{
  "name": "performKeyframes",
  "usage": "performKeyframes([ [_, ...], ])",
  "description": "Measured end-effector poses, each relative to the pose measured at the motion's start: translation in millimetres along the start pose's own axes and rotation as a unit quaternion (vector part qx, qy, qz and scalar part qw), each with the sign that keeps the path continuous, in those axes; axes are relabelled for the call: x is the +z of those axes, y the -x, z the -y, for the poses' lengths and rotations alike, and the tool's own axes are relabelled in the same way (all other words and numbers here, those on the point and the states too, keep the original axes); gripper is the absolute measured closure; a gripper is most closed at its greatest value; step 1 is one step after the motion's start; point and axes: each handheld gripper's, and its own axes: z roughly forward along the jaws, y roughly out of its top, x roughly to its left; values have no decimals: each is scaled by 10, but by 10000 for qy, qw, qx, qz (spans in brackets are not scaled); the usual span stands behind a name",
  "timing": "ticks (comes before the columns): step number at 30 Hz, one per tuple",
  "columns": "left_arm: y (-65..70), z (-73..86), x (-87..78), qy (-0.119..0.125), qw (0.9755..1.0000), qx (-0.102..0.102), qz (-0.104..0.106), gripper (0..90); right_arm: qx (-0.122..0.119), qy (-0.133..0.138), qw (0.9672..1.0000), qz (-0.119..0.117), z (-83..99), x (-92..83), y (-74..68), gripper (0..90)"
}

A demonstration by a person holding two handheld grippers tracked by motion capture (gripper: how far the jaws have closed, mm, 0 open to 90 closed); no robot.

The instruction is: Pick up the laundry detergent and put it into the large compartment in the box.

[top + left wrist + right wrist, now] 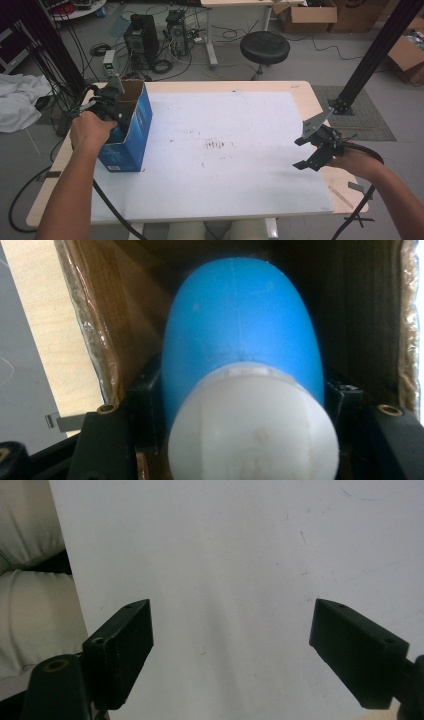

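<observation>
We hold the blue-and-white bottle [245, 385] gripped in the left tongs [111, 102], its long axis pointing down into the blue carton [131, 131], while the right tongs [320, 147] hang open well apart from the carton, over the bench [225, 165].

The blue cardboard box [129, 131] has a glossy printed outside, while its inside walls [120, 330] are raw brown corrugated board, rough and fibrous at the torn-looking edges. Within it, the egg-shaped blue and white plastic object [242, 350] looks smooth with a soft satin sheen, a fine moulding seam running down its blue part, and the left hand-held gripper [245, 405] clamped on it is matt black plastic with small brass-coloured inserts. The pale wooden desk [305, 92] has a smooth light grain at its edges and carries a white matt sheet [240, 170], slightly scuffed and stained, over which the right hand-held gripper [230, 655] shows the same dull black plastic.
</observation>
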Motion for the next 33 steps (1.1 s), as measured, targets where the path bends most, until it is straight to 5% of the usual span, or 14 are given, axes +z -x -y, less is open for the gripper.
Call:
performKeyframes([
  [33, -6, 37, -366, 182, 9996, -199, 101, 307, -48, 52, 10000, 11, -10, -42, -39, 175],
])
